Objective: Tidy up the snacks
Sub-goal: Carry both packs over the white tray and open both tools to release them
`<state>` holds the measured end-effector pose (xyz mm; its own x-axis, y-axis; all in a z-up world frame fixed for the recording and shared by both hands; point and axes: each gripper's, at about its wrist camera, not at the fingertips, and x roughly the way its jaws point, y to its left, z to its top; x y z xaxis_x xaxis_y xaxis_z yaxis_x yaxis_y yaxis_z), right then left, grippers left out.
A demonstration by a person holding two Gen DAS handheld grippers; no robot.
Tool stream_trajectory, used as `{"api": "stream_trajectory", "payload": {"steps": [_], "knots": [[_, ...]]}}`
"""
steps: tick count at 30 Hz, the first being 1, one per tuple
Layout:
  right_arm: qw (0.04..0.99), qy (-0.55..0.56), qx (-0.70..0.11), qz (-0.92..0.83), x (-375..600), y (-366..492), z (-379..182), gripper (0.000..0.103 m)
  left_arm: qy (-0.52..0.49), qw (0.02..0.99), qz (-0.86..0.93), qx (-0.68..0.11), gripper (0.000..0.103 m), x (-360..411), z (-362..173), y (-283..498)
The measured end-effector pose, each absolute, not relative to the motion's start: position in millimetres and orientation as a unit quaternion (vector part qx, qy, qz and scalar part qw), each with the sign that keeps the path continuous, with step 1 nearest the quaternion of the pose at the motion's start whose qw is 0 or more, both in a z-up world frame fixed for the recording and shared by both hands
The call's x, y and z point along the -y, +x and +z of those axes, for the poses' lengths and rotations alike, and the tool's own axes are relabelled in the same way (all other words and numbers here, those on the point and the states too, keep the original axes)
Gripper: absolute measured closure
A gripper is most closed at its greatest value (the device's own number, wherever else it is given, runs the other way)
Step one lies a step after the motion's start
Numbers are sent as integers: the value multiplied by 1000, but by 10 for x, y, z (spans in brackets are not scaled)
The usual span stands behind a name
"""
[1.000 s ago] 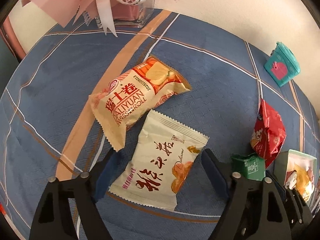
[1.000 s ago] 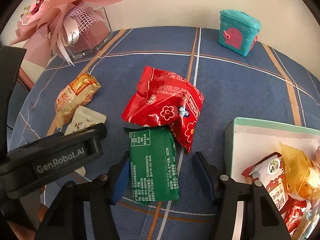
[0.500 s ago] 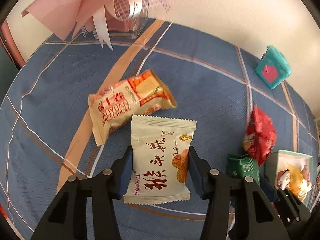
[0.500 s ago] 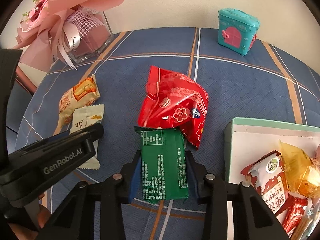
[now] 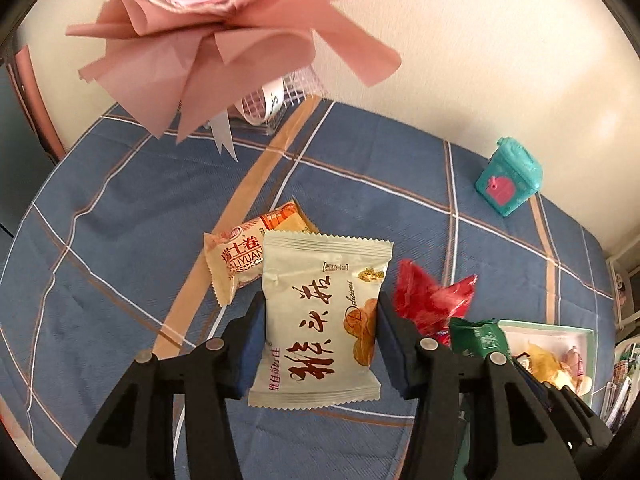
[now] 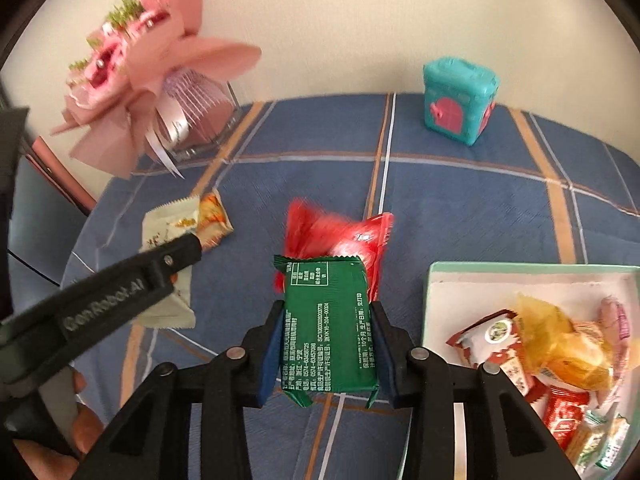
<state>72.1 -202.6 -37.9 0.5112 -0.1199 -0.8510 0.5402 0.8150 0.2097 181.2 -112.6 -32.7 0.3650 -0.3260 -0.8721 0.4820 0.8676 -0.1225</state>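
My left gripper [image 5: 318,344] is shut on a cream snack packet [image 5: 322,312] with red writing and holds it above the blue checked cloth. An orange Swiss-roll packet [image 5: 244,258] lies on the cloth behind it. My right gripper [image 6: 326,344] is shut on a green snack packet [image 6: 328,328] and holds it lifted. A red snack bag [image 6: 340,236] lies behind the green packet. A mint-edged white box [image 6: 520,270] at the right holds several snacks. The left gripper's arm [image 6: 100,300] crosses the right wrist view.
A pink bouquet in a clear vase [image 5: 224,40] stands at the back left. A teal toy case [image 6: 460,100] stands at the back right near the wall. The round table's edge [image 6: 86,224] curves at the left.
Both grippers closed on their packets, the left on the cream one and the right on the green one, and lifted them off the cloth. Both views have risen and tilted up.
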Motion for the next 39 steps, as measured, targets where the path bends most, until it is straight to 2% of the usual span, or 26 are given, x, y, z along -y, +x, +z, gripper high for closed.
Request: {"api": "stream_trajectory", "payload": {"steps": [10, 23, 39], "knots": [[846, 239, -433, -198, 1997, 490, 11, 60, 50, 834, -253, -488, 50, 1038, 117, 1552], [848, 267, -402, -219, 2225, -97, 374, 60, 60, 836, -272, -474, 50, 1114, 328, 1028], [814, 306, -407, -279, 2714, -770, 213, 60, 130, 808, -336, -466, 50, 1721, 263, 290]]}}
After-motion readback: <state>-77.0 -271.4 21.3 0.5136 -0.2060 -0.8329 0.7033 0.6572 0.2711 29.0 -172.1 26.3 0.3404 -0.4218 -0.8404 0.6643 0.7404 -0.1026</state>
